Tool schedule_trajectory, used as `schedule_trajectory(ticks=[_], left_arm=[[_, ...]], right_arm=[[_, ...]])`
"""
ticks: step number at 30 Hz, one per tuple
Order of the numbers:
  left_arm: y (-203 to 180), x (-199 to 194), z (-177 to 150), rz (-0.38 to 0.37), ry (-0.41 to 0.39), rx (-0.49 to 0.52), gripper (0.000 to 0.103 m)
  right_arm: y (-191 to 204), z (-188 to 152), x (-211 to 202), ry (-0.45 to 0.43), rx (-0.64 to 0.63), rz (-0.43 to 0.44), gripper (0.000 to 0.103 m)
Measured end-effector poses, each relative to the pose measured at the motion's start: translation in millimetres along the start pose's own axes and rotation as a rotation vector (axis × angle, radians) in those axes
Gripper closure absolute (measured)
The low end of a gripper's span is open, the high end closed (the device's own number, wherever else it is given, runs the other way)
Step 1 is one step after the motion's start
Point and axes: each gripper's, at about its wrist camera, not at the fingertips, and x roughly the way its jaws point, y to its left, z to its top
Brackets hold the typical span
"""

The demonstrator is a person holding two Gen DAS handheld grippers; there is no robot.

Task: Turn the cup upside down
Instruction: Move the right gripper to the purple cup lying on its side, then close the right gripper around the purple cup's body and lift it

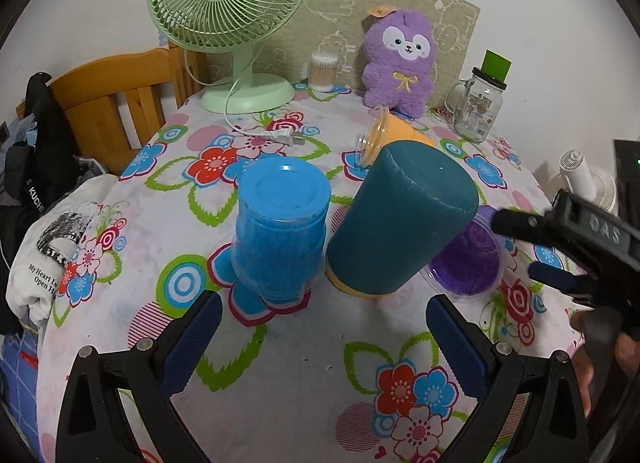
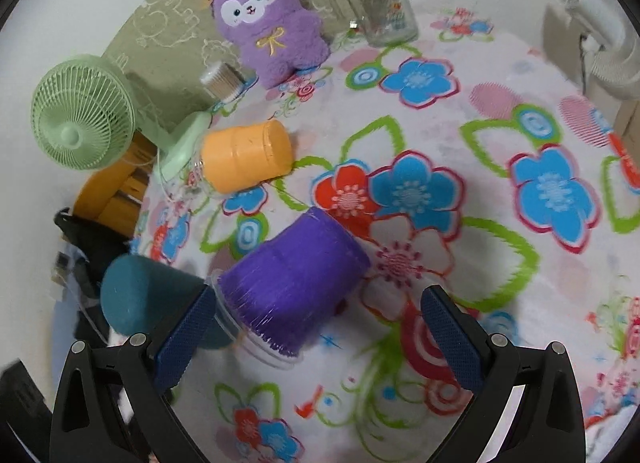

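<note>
A blue cup (image 1: 280, 231) stands upside down on the flowered tablecloth. A teal cup (image 1: 400, 219) beside it is upside down and tilted; it also shows in the right wrist view (image 2: 140, 299). A purple cup (image 2: 296, 283) sits bottom-up, tilted, between my right gripper's (image 2: 318, 321) open fingers, untouched; the left wrist view shows it (image 1: 468, 259) behind the teal cup. An orange cup (image 2: 248, 155) lies on its side farther back, also visible in the left wrist view (image 1: 396, 135). My left gripper (image 1: 324, 327) is open and empty in front of the blue and teal cups.
A green fan (image 1: 228, 15), its plug (image 1: 280, 137), a cotton-swab jar (image 1: 322, 71), a purple plush toy (image 1: 400, 59) and a glass mug jar (image 1: 478, 103) stand along the back. A wooden chair (image 1: 116, 103) and clothes (image 1: 52, 247) are at the left edge.
</note>
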Motion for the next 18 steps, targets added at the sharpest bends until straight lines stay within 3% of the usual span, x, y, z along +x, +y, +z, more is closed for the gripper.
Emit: schedule_trajectory(ticks=[11,15,18], left_arm=[[5,-5,2,-0.003,-0.014,-0.003,0.0],[9,-8,2,-0.004,-0.019,-0.01,0.0],[11,-10,2,-0.003,-0.022,-0.015,0.0]], right_arm=[[8,16,28,0.093,0.091,0.108,0.005],[12,23,37,0.111,0.099,0.148,0.017],[20,29,38,0.103,0.064,0.126,0.023]])
